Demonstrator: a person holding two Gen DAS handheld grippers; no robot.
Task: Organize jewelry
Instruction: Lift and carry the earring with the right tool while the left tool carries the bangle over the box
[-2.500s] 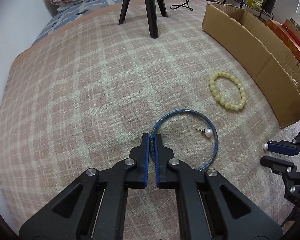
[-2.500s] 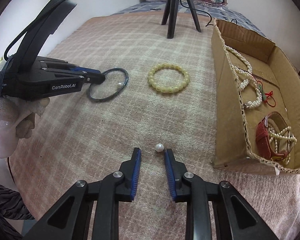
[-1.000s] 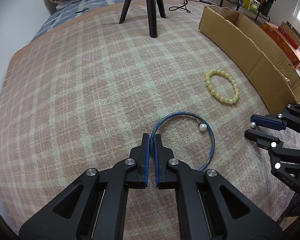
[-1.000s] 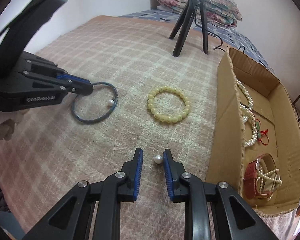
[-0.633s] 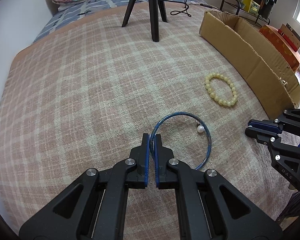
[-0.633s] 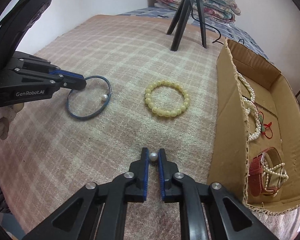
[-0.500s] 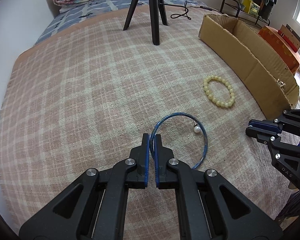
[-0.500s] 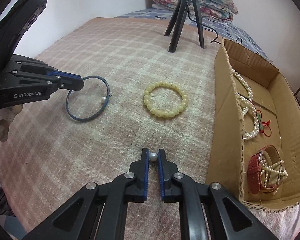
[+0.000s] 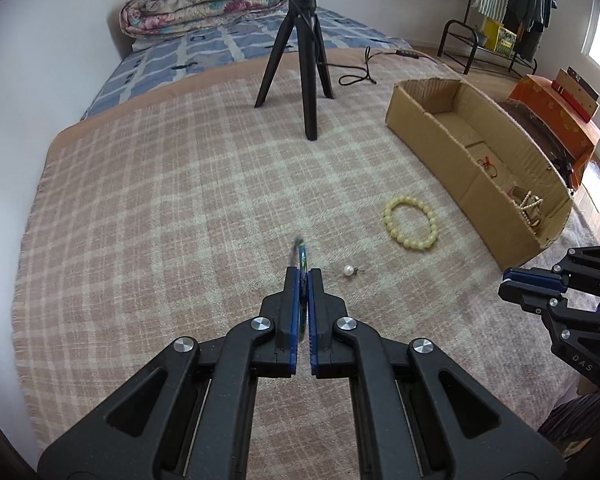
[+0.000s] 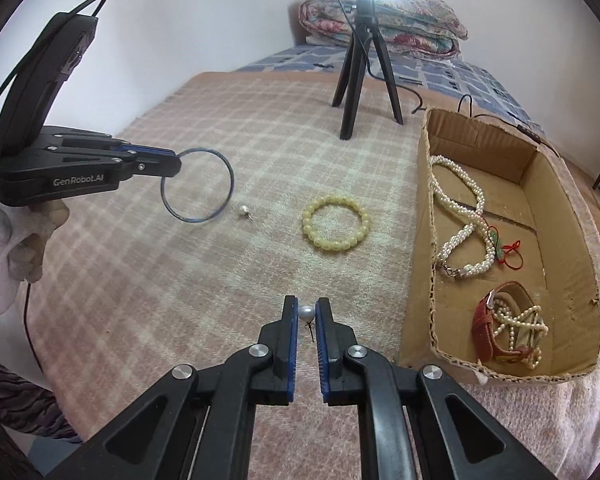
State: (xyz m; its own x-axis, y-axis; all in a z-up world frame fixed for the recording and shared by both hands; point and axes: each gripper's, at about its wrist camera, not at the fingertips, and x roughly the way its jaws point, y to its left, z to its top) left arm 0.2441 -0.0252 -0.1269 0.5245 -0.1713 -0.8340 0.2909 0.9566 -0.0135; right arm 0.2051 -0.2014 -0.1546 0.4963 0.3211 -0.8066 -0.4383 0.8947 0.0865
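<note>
"GenRobot.AI" on left tool [image 10: 172,168]; "DAS" on right tool [image 9: 512,284].

Two pearl earrings: one [image 10: 306,313] pinched up front, one [image 10: 243,211] loose mid-blanket. One blue bangle [image 10: 198,185], one yellow bead bracelet [image 10: 335,222] near the blanket's right edge. One cardboard box [image 10: 424,216], two grippers [image 10: 306,312] [image 10: 172,165], one tripod [image 10: 364,68].

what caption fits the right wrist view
Right gripper pinches a pearl earring while left gripper lifts a blue bangle.
</note>
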